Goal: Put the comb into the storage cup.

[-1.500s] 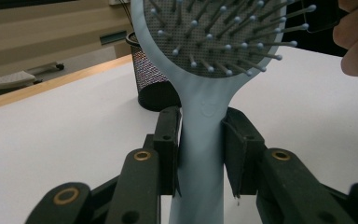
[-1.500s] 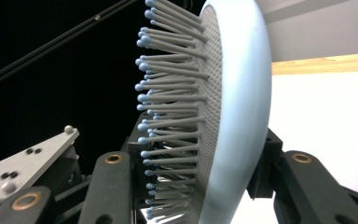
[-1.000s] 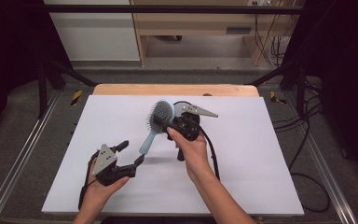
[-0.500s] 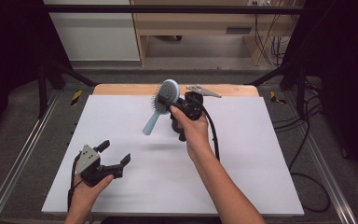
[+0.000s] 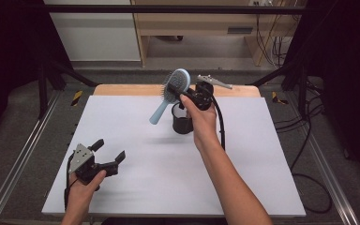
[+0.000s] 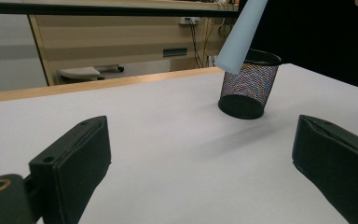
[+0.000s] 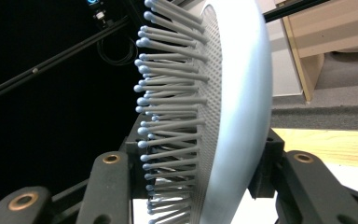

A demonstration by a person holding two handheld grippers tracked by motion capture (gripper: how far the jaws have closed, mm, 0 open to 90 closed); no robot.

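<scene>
Hairbrush (image 5: 171, 93) — handle down-left, toward cup (image 5: 182, 118)

A white table (image 5: 136, 136) bears a black mesh cup (image 5: 182, 123).

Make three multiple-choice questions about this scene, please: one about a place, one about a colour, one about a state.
1. Where is the black mesh cup?
A. on the white table surface
B. on the floor
C. in the left hand-held gripper

2. What colour is the hairbrush?
A. red
B. light blue
C. yellow

3. How is the left hand-held gripper?
A. shut on the brush
B. shut on the cup
C. open, nothing between its jaws

Answers:
1 A: the cup stands upright on the white table.
2 B: its head and handle look light blue.
3 C: its jaws stand wide apart over bare table, while the right hand-held gripper grips the brush head.
</scene>
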